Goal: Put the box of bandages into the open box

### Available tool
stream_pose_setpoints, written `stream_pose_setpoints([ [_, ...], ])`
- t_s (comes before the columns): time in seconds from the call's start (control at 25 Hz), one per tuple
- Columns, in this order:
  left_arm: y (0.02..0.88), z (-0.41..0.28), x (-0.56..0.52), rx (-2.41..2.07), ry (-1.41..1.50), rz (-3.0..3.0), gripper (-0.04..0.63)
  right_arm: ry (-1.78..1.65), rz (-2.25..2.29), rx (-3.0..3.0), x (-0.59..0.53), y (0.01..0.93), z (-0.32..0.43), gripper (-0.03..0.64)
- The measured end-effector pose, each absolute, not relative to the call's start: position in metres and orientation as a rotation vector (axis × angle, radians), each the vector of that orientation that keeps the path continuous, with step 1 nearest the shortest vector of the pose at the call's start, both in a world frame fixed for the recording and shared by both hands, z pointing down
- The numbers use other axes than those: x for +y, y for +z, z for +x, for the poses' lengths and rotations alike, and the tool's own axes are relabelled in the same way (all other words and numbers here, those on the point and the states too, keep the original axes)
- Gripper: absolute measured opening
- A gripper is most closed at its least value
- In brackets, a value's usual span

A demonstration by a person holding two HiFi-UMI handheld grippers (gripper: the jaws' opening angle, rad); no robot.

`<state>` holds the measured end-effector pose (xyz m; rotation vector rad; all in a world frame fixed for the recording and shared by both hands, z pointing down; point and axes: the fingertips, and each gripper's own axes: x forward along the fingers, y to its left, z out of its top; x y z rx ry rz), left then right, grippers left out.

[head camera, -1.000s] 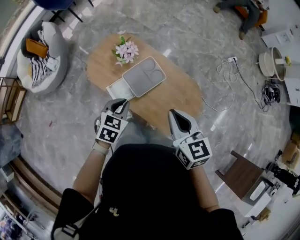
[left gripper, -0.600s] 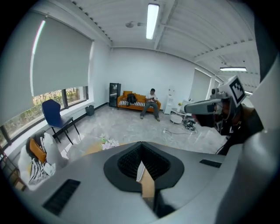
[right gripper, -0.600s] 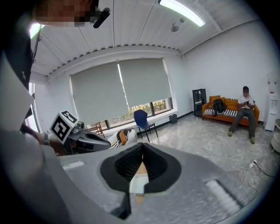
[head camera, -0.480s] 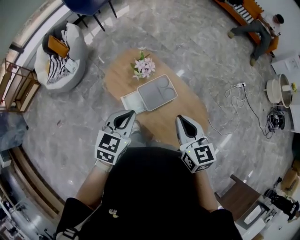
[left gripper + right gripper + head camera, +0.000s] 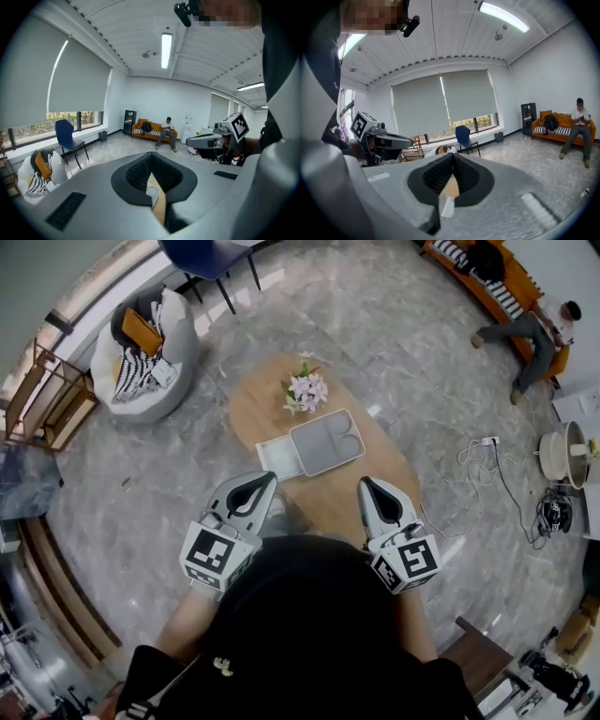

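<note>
On the oval wooden table (image 5: 370, 479) a grey open box (image 5: 326, 441) lies with its hollow side up. A flat white part (image 5: 276, 455) adjoins the box's left side; I cannot tell whether it is the box of bandages. My left gripper (image 5: 270, 476) hangs shut and empty above the table's near left edge, apart from the box. The right gripper (image 5: 365, 483) is shut and empty over the near right edge. The left gripper view has the pads (image 5: 140, 171) meeting with nothing between them. The right gripper view has its pads (image 5: 440, 176) closed in the same way.
A bunch of pink flowers (image 5: 305, 390) stands on the table behind the box. A grey beanbag (image 5: 141, 357), a blue chair (image 5: 211, 254) and a wooden rack (image 5: 47, 395) are at the left. A person (image 5: 534, 329) sits at the orange sofa; cables (image 5: 487, 465) trail on the floor.
Both grippers have risen away from the table. The left one has drawn back from the white part beside the box, and the head view now takes in more of the room.
</note>
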<state>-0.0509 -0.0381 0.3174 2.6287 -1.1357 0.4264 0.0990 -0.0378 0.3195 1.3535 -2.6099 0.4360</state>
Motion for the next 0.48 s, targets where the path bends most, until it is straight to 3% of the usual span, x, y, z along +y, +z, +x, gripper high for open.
stream_pose_setpoints([
  [0.48,0.280,-0.075,-0.026,-1.301,0.280,2.565,0.015,0.305,1.255,-2.720,-0.030,0.286,0.081,-0.002],
])
